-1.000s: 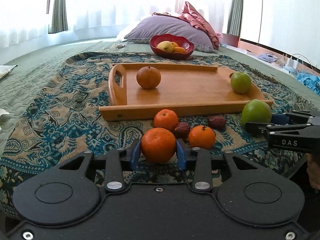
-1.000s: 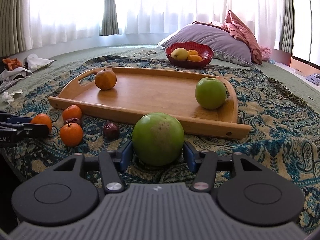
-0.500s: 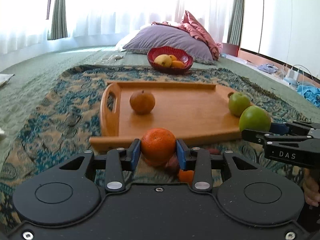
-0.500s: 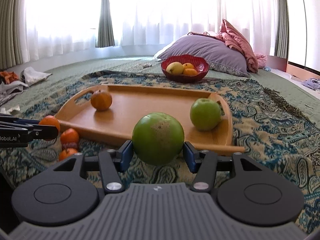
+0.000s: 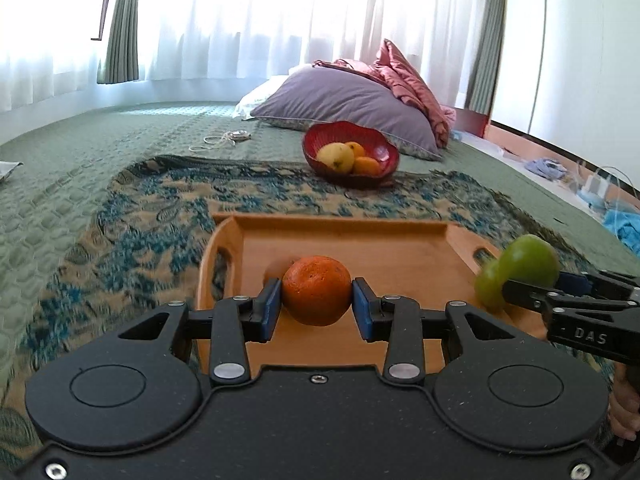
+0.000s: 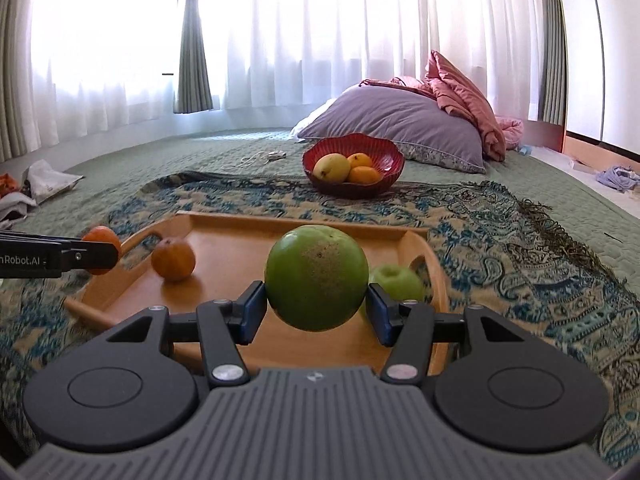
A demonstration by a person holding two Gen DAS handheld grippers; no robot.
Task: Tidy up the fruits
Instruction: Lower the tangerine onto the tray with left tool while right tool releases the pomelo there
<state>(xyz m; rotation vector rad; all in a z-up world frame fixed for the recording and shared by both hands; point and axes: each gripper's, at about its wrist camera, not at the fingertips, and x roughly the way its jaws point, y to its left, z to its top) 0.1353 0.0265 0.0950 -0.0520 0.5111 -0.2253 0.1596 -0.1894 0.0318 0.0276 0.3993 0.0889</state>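
My left gripper (image 5: 317, 304) is shut on an orange (image 5: 317, 290) and holds it above the near left part of the wooden tray (image 5: 400, 252). My right gripper (image 6: 317, 308) is shut on a large green apple (image 6: 317, 278) and holds it above the tray's (image 6: 248, 248) near right part. On the tray lie another orange (image 6: 173, 259) at the left and a smaller green apple (image 6: 398, 282) at the right. The right gripper with its apple (image 5: 528, 262) shows at the right of the left wrist view. The left gripper's orange (image 6: 101, 242) shows at the left of the right wrist view.
The tray lies on a patterned blue and tan cloth (image 6: 520, 248) over a green bedspread. A red bowl (image 6: 354, 162) with yellow and orange fruit stands behind the tray. A purple pillow (image 6: 400, 120) and pink bedding lie further back. Clutter lies at the far left (image 6: 40, 184).
Both grippers have risen and moved forward over the tray, each carrying its fruit. The loose oranges and dark fruits on the cloth have dropped out of view.
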